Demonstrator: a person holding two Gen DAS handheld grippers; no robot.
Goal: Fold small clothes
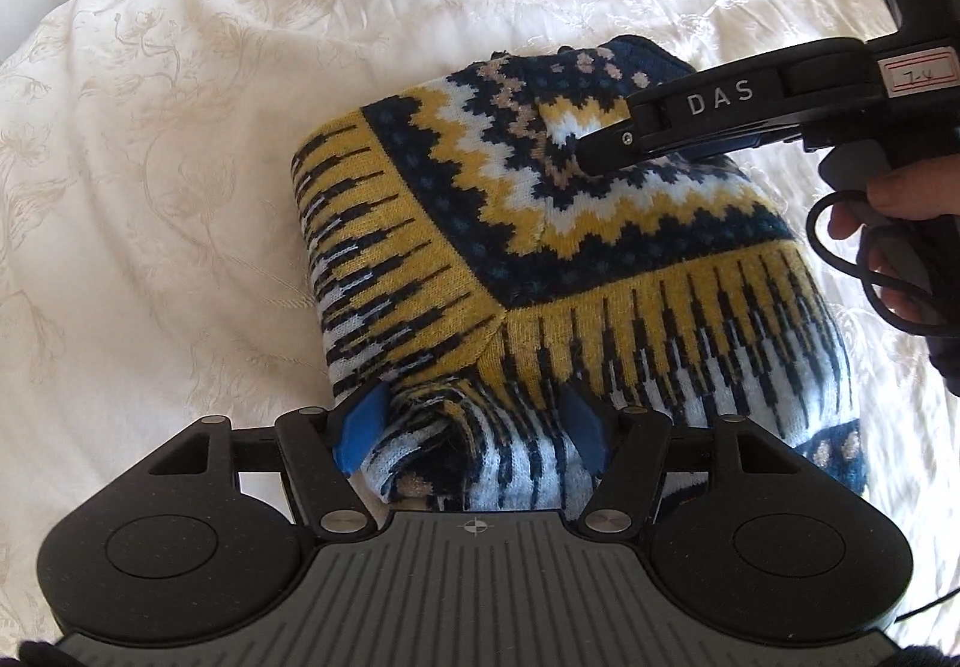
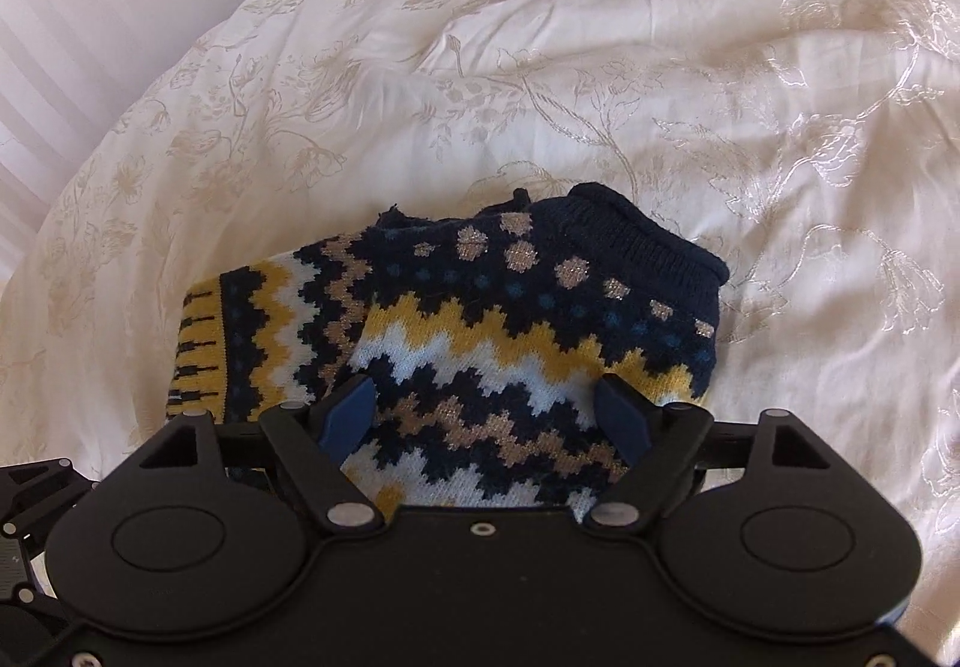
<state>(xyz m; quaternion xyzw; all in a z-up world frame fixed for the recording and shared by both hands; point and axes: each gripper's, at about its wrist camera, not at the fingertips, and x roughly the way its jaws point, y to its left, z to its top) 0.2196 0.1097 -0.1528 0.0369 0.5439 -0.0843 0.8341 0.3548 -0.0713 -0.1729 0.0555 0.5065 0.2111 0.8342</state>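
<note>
Both tools are spread: the left tool and the right tool rest over the folded sweater on the bed; press evenly to flatten it.

Cream floral bedspread; folded knit sweater on it.
</note>
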